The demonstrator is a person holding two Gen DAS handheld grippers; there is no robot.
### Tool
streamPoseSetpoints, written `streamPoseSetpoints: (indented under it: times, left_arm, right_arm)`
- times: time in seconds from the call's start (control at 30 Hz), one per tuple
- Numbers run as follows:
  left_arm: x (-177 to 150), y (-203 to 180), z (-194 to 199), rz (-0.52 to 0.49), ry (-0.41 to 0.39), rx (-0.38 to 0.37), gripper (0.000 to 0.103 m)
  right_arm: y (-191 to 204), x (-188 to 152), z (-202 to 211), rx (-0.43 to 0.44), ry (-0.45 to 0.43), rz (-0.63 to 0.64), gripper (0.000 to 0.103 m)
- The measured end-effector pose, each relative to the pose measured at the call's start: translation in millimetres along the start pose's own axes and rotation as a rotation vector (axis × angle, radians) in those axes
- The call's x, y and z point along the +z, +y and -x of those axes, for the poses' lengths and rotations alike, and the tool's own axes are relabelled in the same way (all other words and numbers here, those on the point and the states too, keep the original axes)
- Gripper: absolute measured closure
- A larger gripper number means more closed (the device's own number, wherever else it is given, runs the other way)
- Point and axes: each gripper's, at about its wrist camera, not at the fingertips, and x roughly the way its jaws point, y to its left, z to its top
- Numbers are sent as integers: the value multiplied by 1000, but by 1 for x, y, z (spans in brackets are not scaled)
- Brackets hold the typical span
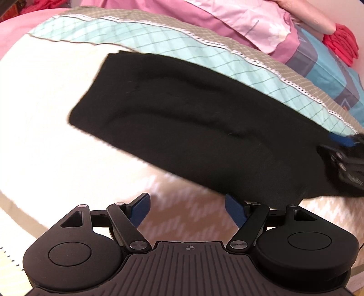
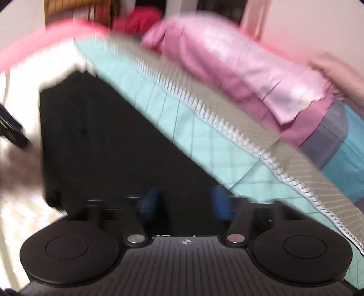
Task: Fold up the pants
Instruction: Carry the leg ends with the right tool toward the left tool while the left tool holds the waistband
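- Two grippers show, one in each wrist view, both over a bed with the black pants [image 1: 193, 127] lying flat on it.
- The pants form a long folded band on the white cover [image 1: 45, 113], running from the upper left down to the right edge of the left wrist view.
- Along their far side the pants lie against a mint quilted blanket [image 1: 159, 45] with a grey border and white stitched trim.
- The left gripper [image 1: 187, 210] hovers with its jaws spread wide and nothing between them; its blue fingertips [image 1: 141, 209] sit just beside the near edge of the pants, over the white cover.
- The right gripper [image 2: 184, 202] is also spread apart and empty, though that view is badly blurred; its blue tips hang over the black cloth near the blanket's edge.
- In the left wrist view the right gripper appears at the right edge, at the end of the pants; whether it touches them cannot be told.
- A pink pillow [image 1: 238, 20] rests beyond the blanket, on a blue and grey patchwork sheet [image 1: 329, 75].
- A red cloth [image 1: 341, 43] lies at the far right, beside the pillow.
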Motion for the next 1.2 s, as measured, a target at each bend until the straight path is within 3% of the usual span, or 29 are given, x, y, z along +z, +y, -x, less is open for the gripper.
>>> streamPoseSetpoints:
  times: [0.03, 0.13, 0.17, 0.23, 0.27, 0.33, 0.37, 0.4, 0.5, 0.6, 0.7, 0.73, 0.77, 0.8, 0.87, 0.97, 1.0, 1.07, 1.1, 1.2]
  left_arm:
    - [-4, 5, 3, 4, -8, 8, 0]
    - [-17, 20, 10, 20, -41, 11, 0]
    - [-21, 25, 10, 29, -43, 10, 0]
    - [-27, 31, 7, 43, -34, 0, 0]
    - [-29, 32, 6, 43, -33, -1, 0]
    - [-33, 33, 10, 25, -56, 0, 0]
    - [-34, 31, 12, 15, -66, -2, 0]
    - [-35, 31, 13, 5, -69, -4, 0]
    - [-39, 30, 18, -28, -81, 8, 0]
    - [-45, 28, 25, -35, -98, 20, 0]
    - [-50, 32, 33, -50, -112, 35, 0]
    - [-51, 33, 35, -58, -114, 42, 0]
    - [-52, 35, 37, -67, -116, 48, 0]
    - [-54, 37, 38, -73, -121, 53, 0]
    - [-53, 40, 38, -77, -120, 56, 0]
    - [-42, 39, 36, -79, -116, 62, 0]
    - [-36, 37, 38, -85, -127, 62, 0]
    - [-22, 29, 42, -109, -155, 53, 0]
    - [-13, 24, 43, -126, -168, 52, 0]
    - [16, 3, 34, -184, -195, 57, 0]
  right_arm:
    - [-2, 1, 4, 1, -6, -11, 88]
    - [-4, 6, 38, -27, -131, -17, 90]
    - [-8, 5, 33, -36, -101, -26, 89]
    - [-13, 6, 5, -42, 89, 2, 86]
    - [-11, 11, 5, -50, 91, 3, 84]
    - [0, 35, 24, -56, -19, -25, 67]
    - [8, 49, 32, -5, -92, -28, 43]
    - [18, 64, 33, 58, -126, -15, 33]
    - [59, 108, 6, 154, -131, 42, 49]
    - [91, 137, -38, 193, -114, 58, 50]
    - [116, 147, -91, 215, 19, 88, 53]
    - [121, 147, -95, 206, 2, 115, 57]
    - [118, 152, -93, 218, -29, 112, 83]
    - [108, 158, -90, 212, -54, 35, 95]
    - [94, 164, -91, 212, -53, -65, 94]
    - [96, 154, -84, 195, -5, -25, 71]
    - [95, 145, -72, 179, -32, -33, 56]
    - [81, 125, -41, 154, -94, -119, 37]
    - [72, 115, -24, 138, -124, -172, 31]
    - [45, 68, 22, 70, -160, -309, 27]
